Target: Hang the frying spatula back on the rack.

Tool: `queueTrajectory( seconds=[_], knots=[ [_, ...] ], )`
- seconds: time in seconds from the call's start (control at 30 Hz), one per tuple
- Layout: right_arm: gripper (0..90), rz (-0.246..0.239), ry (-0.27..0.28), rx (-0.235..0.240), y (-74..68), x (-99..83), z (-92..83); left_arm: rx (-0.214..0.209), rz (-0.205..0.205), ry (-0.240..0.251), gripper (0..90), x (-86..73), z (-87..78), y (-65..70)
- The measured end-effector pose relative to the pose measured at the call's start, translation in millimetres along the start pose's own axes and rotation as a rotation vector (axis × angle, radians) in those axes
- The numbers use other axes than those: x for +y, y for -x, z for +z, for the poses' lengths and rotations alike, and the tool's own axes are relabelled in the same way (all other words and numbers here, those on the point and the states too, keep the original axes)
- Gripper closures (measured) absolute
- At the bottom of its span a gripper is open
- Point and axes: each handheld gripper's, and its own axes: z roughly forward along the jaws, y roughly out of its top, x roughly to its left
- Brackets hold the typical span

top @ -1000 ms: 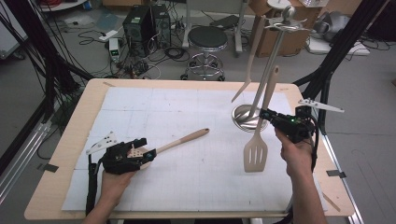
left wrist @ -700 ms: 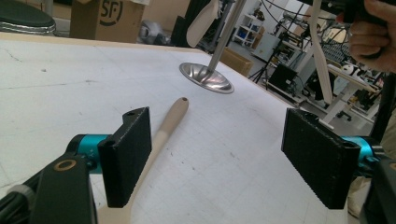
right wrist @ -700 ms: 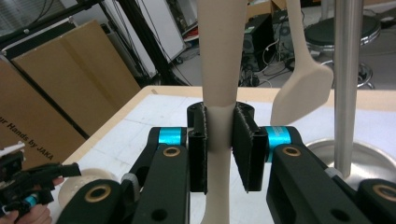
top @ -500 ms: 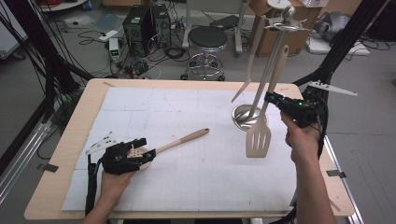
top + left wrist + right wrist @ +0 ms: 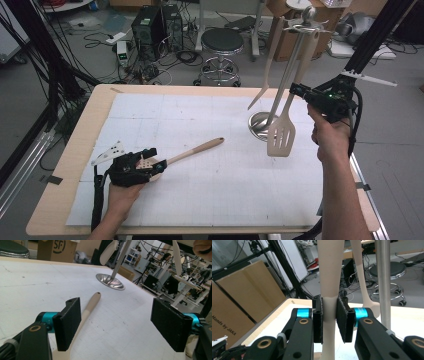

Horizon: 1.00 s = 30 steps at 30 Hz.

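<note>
A beige slotted spatula [image 5: 281, 136] hangs blade down above the table, beside the metal utensil stand [image 5: 260, 122]. My right gripper [image 5: 300, 91] is shut on its handle [image 5: 330, 272], high up next to the stand's pole [image 5: 383, 277]. A second pale utensil [image 5: 267, 70] hangs from the stand's top. On the table at the left lies a wooden spoon [image 5: 197, 148]. My left gripper [image 5: 150, 162] rests open over its head end. Its handle [image 5: 91, 303] runs out beside the left jaw, and the pads [image 5: 67, 322] stand wide apart.
The white gridded mat [image 5: 210, 115] covers most of the wooden table. The stand's round base [image 5: 110, 281] sits at the back right. Beyond the table's far edge are a stool [image 5: 220, 42], cables and cardboard boxes.
My right gripper has risen with the spatula, lifting its blade off the mat and closer to the stand's top. The left gripper and the spoon have stayed put.
</note>
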Motion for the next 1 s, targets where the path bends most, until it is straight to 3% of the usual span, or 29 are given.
queueTrajectory(
  seconds=[0.67, 1.0],
  knots=[
    [77.3, 0.024, -0.035, -0.053, 7.1, 2.0, 20.1, 0.0, -0.006, 0.008, 25.0, 0.0, -2.1, -1.0],
    [76.5, 0.026, -0.019, -0.066, 10.5, -3.2, 24.7, 0.003, -0.006, 0.011, 25.0, 0.6, -4.2, -1.1]
  ],
)
